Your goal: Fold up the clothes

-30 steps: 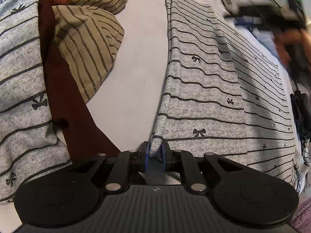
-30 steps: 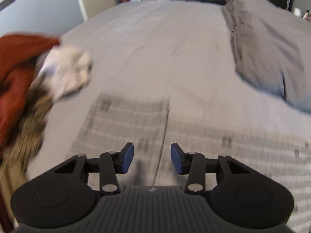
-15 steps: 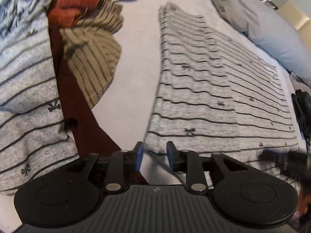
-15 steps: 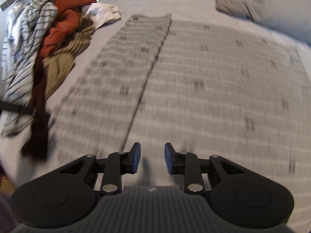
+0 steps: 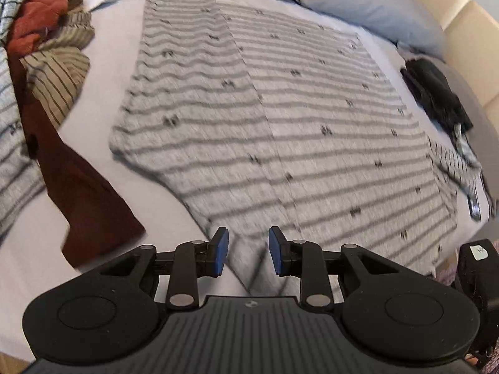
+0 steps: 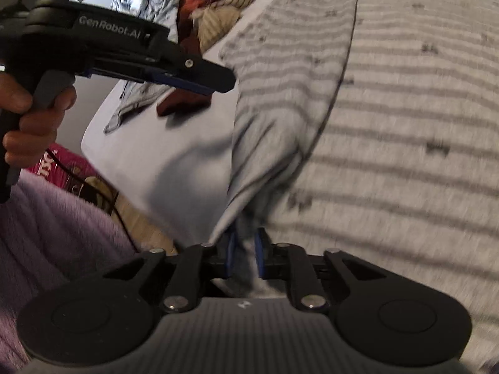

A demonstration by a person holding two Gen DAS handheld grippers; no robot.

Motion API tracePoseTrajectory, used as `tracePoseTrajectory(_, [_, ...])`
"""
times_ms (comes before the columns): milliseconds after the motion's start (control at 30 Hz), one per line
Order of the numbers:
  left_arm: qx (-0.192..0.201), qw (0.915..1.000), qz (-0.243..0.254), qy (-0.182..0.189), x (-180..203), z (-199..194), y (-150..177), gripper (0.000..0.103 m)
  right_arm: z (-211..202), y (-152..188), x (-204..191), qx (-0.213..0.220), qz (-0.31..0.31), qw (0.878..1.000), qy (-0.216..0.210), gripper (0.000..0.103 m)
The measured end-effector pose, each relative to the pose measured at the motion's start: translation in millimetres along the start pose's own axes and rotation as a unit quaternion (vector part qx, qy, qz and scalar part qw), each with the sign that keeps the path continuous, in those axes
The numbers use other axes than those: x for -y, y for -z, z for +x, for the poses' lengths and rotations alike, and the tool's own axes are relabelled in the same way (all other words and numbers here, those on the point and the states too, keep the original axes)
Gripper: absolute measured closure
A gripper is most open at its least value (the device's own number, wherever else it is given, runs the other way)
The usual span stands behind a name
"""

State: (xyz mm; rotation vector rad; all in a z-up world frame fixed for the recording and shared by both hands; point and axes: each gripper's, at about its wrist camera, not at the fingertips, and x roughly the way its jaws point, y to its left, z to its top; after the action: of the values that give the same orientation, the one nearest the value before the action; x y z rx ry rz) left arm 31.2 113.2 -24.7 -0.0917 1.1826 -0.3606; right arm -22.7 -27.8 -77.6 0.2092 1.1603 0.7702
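Both tongs sit at the near edge of the grey striped shirt (image 5: 280, 118), which lies spread flat across the bed (image 5: 103, 187). On the left tongs (image 5: 246, 254) the blue pads (image 5: 220, 251) stand well apart with nothing between them, held just above the shirt's near hem. On the right tongs (image 6: 244, 257) the jaws are drawn in on a bunched fold of the shirt's near corner, and the cloth rises in a ridge from the pads up toward the flat part of the garment. From the right wrist view the left tongs show from the side, gripped by a hand (image 6: 28, 112) at the left of the picture, above the bed's edge. One side panel of the shirt is folded over the body, leaving a long straight edge down the cloth. A heap of other clothes (image 5: 46, 46) lies to the left, just beside the shirt, with a dark red garment (image 5: 78, 187) trailing toward the near edge. Two pillows (image 5: 358, 3) lie at the far side, and a black item (image 5: 436, 93) rests near the shirt's right edge. Both views are blurred
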Motion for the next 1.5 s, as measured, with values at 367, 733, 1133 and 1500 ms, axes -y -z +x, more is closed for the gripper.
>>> tracePoseTrajectory(367, [-0.027, 0.9987, 0.039, -0.018, 37.2, 17.0, 23.3, 0.078, -19.7, 20.7, -5.6, -0.011, 0.004, 1.0, 0.002, 0.094])
tracePoseTrajectory(733, [0.023, 0.9977, 0.063, -0.01, 96.9, 7.1, -30.9, 0.078, -145.9, -13.4, 81.2, 0.101, 0.066, 0.983, 0.141, 0.091])
tracePoseTrajectory(1133, [0.024, 0.9941, 0.104, 0.019, 173.9, 44.5, -76.5, 0.078, -303.6, -35.2, 263.8, 0.162, 0.18, 0.909, 0.339, 0.064])
tracePoseTrajectory(1500, [-0.012, 0.9956, 0.091, 0.019, 182.0, 87.4, -93.5, 0.078, -366.2, -21.2, 419.7, 0.179, 0.26, 0.843, 0.436, 0.032])
